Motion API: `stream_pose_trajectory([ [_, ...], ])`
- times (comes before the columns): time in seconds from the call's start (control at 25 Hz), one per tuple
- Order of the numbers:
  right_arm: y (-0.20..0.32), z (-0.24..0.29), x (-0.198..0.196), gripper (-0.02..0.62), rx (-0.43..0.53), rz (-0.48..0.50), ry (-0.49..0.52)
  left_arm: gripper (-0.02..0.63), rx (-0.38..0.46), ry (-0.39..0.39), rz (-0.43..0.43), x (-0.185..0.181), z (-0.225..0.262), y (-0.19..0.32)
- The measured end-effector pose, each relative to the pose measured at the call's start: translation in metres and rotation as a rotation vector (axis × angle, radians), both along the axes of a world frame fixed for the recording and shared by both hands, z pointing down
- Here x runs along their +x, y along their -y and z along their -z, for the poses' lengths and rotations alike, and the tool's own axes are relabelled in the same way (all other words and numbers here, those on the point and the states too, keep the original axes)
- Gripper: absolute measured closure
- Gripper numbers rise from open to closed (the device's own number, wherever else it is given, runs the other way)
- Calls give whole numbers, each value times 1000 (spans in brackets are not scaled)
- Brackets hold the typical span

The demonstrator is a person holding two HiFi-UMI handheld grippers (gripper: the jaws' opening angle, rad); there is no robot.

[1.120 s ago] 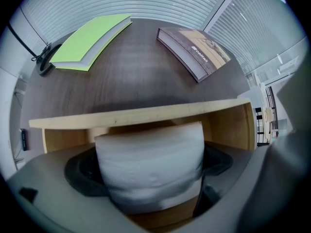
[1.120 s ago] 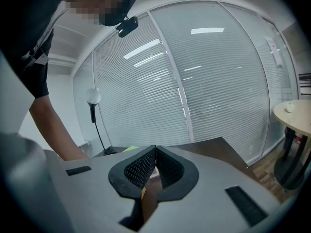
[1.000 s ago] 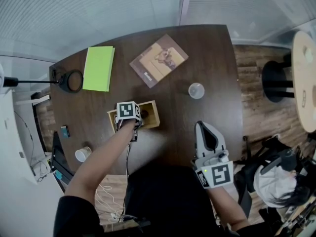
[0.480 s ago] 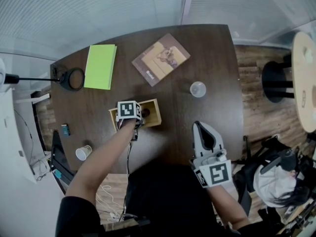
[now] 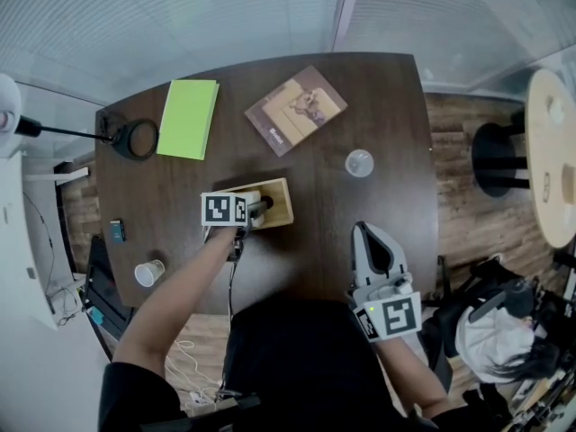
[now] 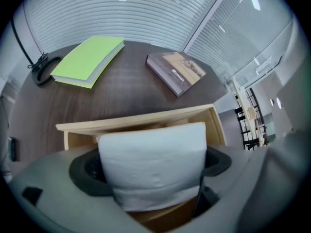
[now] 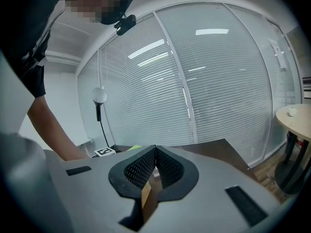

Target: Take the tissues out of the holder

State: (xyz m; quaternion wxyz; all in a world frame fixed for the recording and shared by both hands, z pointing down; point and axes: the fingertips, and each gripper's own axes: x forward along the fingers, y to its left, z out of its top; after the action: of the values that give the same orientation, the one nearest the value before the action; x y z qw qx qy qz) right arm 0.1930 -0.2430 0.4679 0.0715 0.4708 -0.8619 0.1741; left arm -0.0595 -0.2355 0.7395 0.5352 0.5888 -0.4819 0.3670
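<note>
Currently a folded wad of white tissues (image 6: 151,165) is pinched between the jaws of the left gripper (image 5: 259,207), just above the open wooden holder (image 5: 281,212) on the dark bench (image 5: 378,115). The right gripper (image 5: 376,252) is held well apart from the holder, its 2 jaws pressed together on nothing. A green notebook (image 5: 189,118), a book (image 5: 295,109) and a clear cup (image 5: 359,163) are seen beyond.

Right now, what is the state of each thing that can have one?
Holder: upright, top open.
Tissues: folded stack, clamped, at the holder's top.
Left hand-held gripper: shut on the tissues.
Right hand-held gripper: shut, empty.
Green notebook: closed, flat.
Brown book: closed, flat.
Clear cup: upright.
</note>
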Motion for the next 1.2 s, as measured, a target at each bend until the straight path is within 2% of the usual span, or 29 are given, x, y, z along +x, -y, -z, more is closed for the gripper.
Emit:
stream_pose_trajectory([
  [0.12, -7, 5, -5, 584, 11, 6, 7, 94, 58, -56, 32, 3, 17, 0],
  [0.32, -20, 16, -6, 584, 32, 7, 16, 94, 177, -57, 26, 2, 47, 0],
  [0.6, -40, 29, -13, 584, 47, 16, 33, 94, 327, -136, 23, 0, 84, -14],
  [0.84, -58, 34, -28, 584, 54, 58, 45, 94, 429, -168, 135, -14, 113, -24],
  [0.96, -62, 37, -32, 584, 62, 74, 62, 95, 489, -158, 184, -24, 133, -27],
  [1.2, -46, 40, -22, 584, 79, 11, 94, 94, 586, -175, 201, -19, 178, -58],
])
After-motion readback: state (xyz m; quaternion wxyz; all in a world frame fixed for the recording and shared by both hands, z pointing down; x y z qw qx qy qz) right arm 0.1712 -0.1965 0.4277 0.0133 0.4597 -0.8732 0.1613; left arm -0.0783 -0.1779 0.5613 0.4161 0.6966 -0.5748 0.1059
